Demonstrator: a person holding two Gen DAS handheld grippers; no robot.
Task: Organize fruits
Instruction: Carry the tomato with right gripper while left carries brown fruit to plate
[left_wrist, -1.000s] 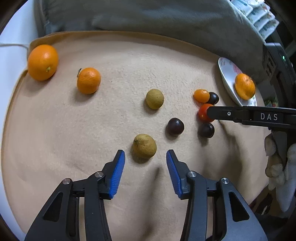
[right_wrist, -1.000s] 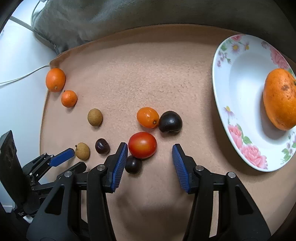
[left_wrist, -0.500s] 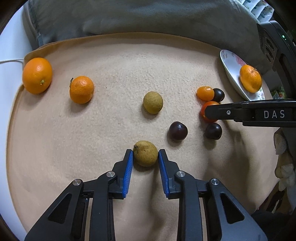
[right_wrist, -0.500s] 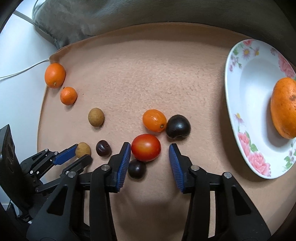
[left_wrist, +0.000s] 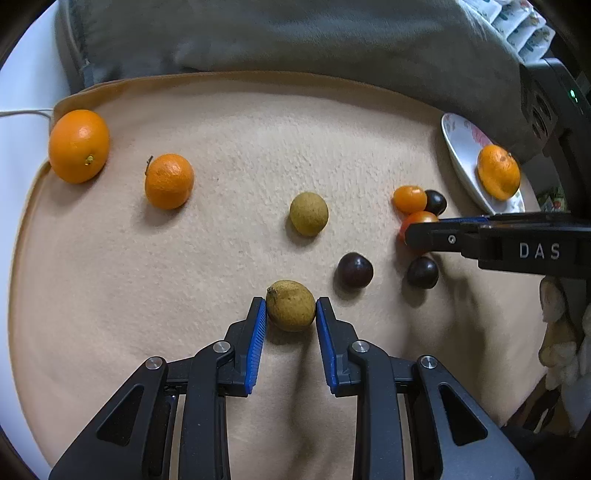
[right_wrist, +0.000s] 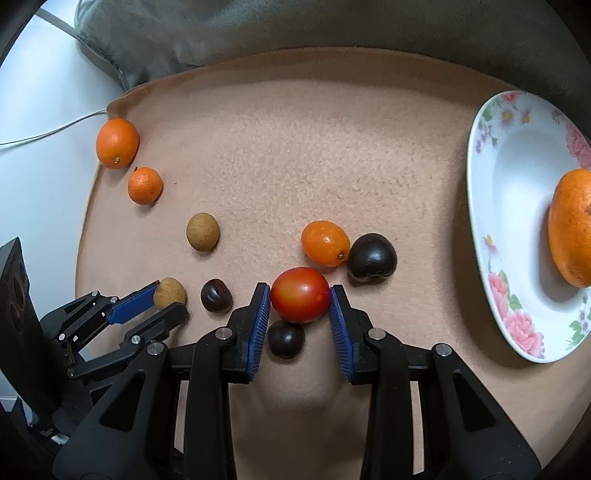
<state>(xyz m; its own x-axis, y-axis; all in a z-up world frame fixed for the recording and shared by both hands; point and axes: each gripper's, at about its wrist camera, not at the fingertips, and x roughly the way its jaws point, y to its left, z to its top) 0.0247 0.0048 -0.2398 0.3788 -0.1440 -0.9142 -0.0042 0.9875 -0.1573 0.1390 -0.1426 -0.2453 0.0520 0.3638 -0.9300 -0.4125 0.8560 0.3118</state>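
Observation:
My left gripper (left_wrist: 290, 309) is shut on a tan longan (left_wrist: 290, 305) that rests on the beige cloth (left_wrist: 221, 122); it also shows in the right wrist view (right_wrist: 169, 293). My right gripper (right_wrist: 300, 301) is shut on a red tomato (right_wrist: 300, 294), also on the cloth. A flowered white plate (right_wrist: 517, 192) at the right holds one orange (right_wrist: 572, 227). Loose on the cloth lie a second longan (left_wrist: 308, 213), a small orange tomato (right_wrist: 325, 243), three dark fruits (right_wrist: 372, 257) (right_wrist: 216, 295) (right_wrist: 286, 338) and two oranges (left_wrist: 79, 146) (left_wrist: 169, 181) at the far left.
A grey cushion (left_wrist: 295, 40) runs along the back edge of the cloth. A white cable (right_wrist: 48, 131) lies on the white surface at the left. Patterned fabric (left_wrist: 517, 18) sits at the back right.
Both grippers moved forward and closed: the left one onto the near longan, the right one onto the red tomato. The other fruits have not moved.

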